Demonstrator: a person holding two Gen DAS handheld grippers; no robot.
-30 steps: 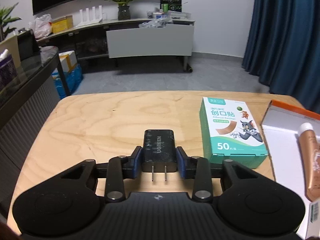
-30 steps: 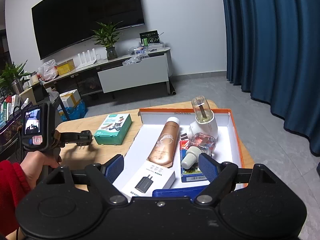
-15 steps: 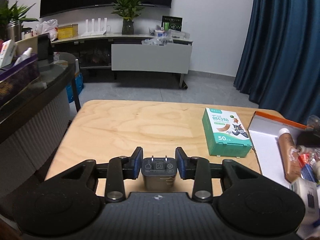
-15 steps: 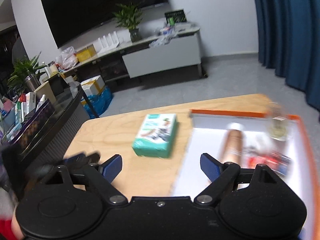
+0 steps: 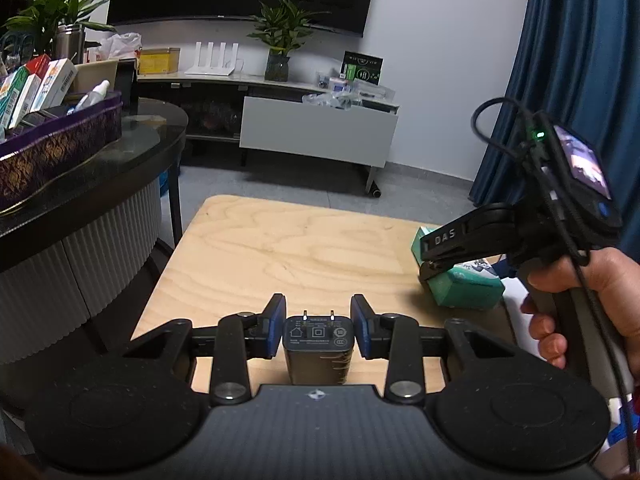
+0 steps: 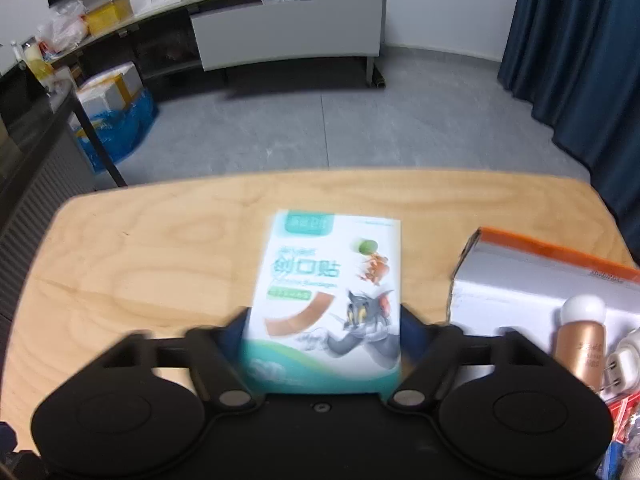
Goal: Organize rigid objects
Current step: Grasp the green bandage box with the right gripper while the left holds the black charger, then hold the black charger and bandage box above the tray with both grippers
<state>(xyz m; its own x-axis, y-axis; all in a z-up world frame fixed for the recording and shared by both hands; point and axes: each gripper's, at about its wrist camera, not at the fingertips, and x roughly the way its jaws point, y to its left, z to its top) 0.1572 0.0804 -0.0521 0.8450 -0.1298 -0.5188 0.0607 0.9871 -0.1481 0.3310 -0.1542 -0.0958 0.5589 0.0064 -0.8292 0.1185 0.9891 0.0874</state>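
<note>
Nearest to me, my left gripper (image 5: pixel 318 330) is closed on the black charger (image 5: pixel 318 346). The blue pads (image 5: pixel 276 330) press its two sides, and its two metal prongs point away from me. I hold it in the air above the near edge of the wooden table (image 5: pixel 288 248), with the gripper tilted a little down.

My right gripper (image 6: pixel 322 334) points more steeply down at the table. Its jaws have just been closing, and the green-and-white bandage box (image 6: pixel 326 300) lies between them — the picture is blurred there, so I cannot tell if the pads already press the box sides. The box lies flat on the table, its printed face up.

In the left view I see my right hand (image 5: pixel 588 300) wrapped around the handle of this gripper, which leans forward over the green box (image 5: pixel 460 284).

Just right of the bandage box stands the white tray with an orange rim (image 6: pixel 536 272). In it lie a copper-coloured tube with a white cap (image 6: pixel 582 344) and, beside it, a white plug (image 6: pixel 622 364).

Farther away are the grey floor, a long low cabinet (image 5: pixel 316 124) against the wall, and a dark blue curtain (image 5: pixel 576 40) at the right.
</note>
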